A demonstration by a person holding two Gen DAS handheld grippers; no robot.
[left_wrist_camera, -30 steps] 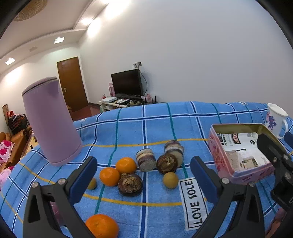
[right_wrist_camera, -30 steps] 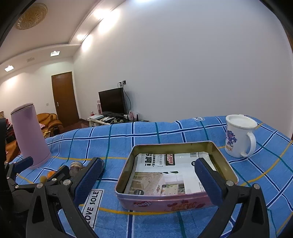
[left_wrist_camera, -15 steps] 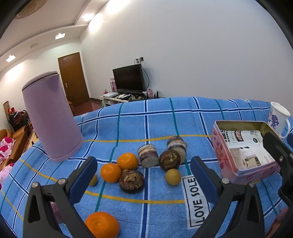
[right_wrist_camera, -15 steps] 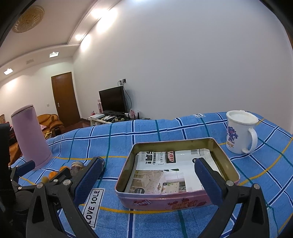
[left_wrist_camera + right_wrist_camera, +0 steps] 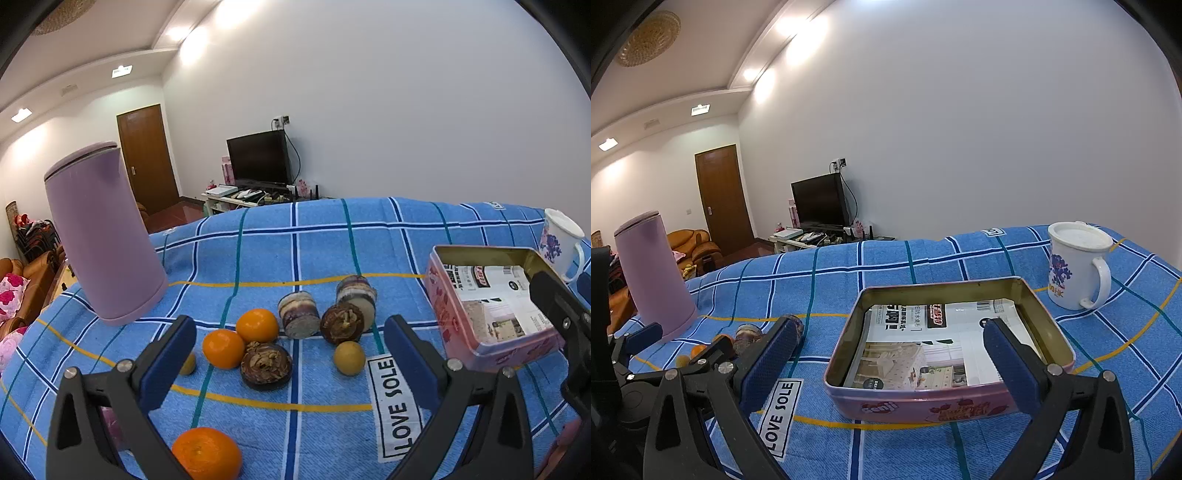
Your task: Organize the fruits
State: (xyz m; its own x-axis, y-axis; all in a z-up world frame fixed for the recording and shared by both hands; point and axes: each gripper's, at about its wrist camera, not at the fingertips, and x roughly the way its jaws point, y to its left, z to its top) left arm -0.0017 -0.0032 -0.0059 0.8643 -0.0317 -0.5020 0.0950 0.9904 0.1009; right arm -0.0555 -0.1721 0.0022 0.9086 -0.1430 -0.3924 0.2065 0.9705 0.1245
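On the blue checked cloth (image 5: 317,240) lie several fruits: two oranges (image 5: 240,338) side by side, a third orange (image 5: 207,454) nearest the camera, two dark mangosteens (image 5: 266,365), two cut purple-skinned pieces (image 5: 298,314), and two small yellow fruits (image 5: 349,357). My left gripper (image 5: 290,360) hovers open above and in front of this cluster, holding nothing. A pink tin (image 5: 945,402) lined with printed paper sits to the right. My right gripper (image 5: 894,365) is open over the tin's near edge, empty.
A tall lilac kettle (image 5: 99,236) stands at the left of the cloth. A white mug (image 5: 1076,269) with a blue flower print is behind the tin on the right. A "LOVE SOLE" label (image 5: 397,402) lies between fruits and tin. The room beyond holds a TV (image 5: 258,158).
The left wrist view has tilted up slightly and edged forward, so the fruits sit a little lower in frame. The right gripper has drifted a little. Neither gripper took hold of anything.
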